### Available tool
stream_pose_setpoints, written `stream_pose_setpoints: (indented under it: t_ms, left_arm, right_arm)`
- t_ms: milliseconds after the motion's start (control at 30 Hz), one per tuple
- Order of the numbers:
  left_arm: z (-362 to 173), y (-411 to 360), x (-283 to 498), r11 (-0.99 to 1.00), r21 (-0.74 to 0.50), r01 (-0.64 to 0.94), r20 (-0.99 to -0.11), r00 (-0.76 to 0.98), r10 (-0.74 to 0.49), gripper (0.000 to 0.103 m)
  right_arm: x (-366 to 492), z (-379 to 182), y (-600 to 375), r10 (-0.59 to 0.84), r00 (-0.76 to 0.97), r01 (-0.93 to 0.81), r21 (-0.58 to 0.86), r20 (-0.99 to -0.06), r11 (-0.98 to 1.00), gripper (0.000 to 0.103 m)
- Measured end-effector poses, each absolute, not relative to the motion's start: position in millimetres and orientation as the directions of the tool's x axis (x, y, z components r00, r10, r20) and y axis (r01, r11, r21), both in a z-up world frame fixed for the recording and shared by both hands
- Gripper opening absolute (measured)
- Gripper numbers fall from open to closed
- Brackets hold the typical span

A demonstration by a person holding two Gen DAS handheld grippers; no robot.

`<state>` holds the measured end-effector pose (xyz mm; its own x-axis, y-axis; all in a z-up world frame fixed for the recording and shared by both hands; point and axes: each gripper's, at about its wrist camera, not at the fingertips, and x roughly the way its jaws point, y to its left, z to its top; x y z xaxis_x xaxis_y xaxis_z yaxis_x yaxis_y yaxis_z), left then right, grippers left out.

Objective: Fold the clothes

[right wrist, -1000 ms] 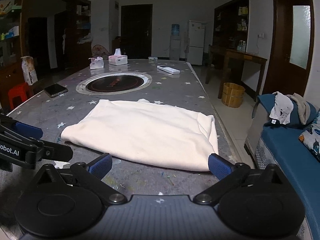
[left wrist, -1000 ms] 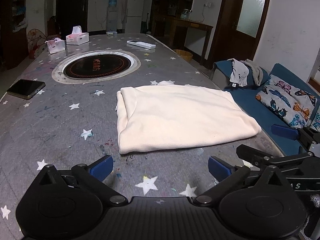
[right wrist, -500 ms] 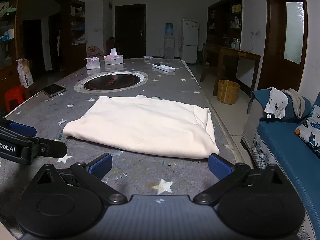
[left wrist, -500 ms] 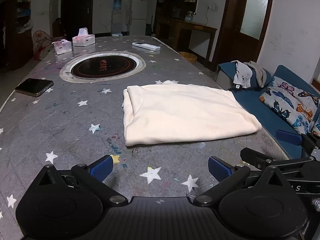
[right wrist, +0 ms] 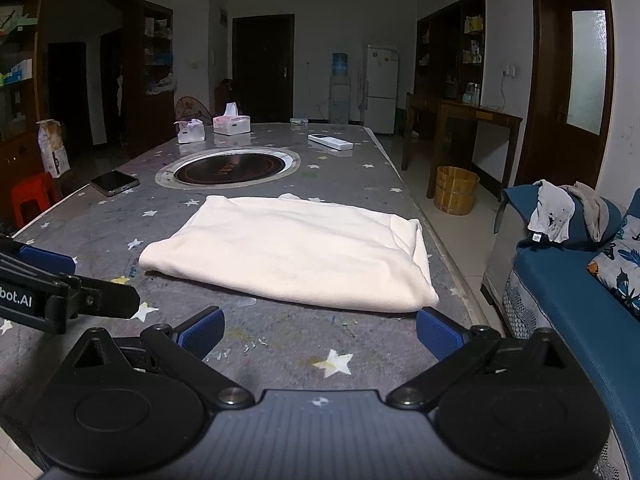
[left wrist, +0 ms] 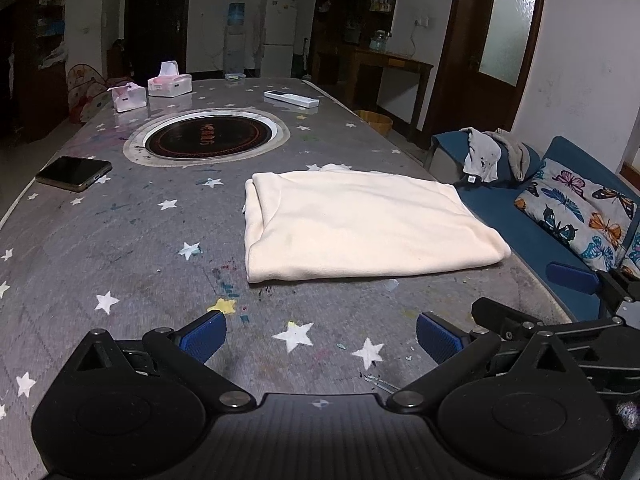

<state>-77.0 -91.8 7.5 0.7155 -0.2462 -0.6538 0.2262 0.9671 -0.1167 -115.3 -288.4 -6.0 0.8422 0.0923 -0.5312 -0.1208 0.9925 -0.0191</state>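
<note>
Folded cream fleece garment [left wrist: 360, 224] lying on grey star-patterned tabletop [left wrist: 120, 248]; left claw [left wrist: 320, 338] and right claw [right wrist: 320, 334] hovering released, seemingly clear of it.

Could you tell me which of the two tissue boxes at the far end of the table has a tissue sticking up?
The wider box, standing farther back; the smaller box nearer the cooktop shows none standing up.

Phone [left wrist: 74, 173], remote [left wrist: 291, 99], two tissue boxes [left wrist: 169, 84] on star-patterned table [left wrist: 120, 240].

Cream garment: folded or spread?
Folded. The garment lies on the table as a compact rectangle, with layered edges at its left end; neither tool touches it.
</note>
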Motion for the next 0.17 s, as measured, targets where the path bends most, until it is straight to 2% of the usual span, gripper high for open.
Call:
stream_pose_setpoints:
  t_ms: [167]
  left_arm:
    - [7.6,-89.8,-78.6,0.968,-0.118,0.220,-0.654,0.716,-0.243,0.103]
  right_arm:
    - [-119.9,-3.7,-286.1,0.095,0.845,-0.125,-0.022,-0.526,0.992,0.103]
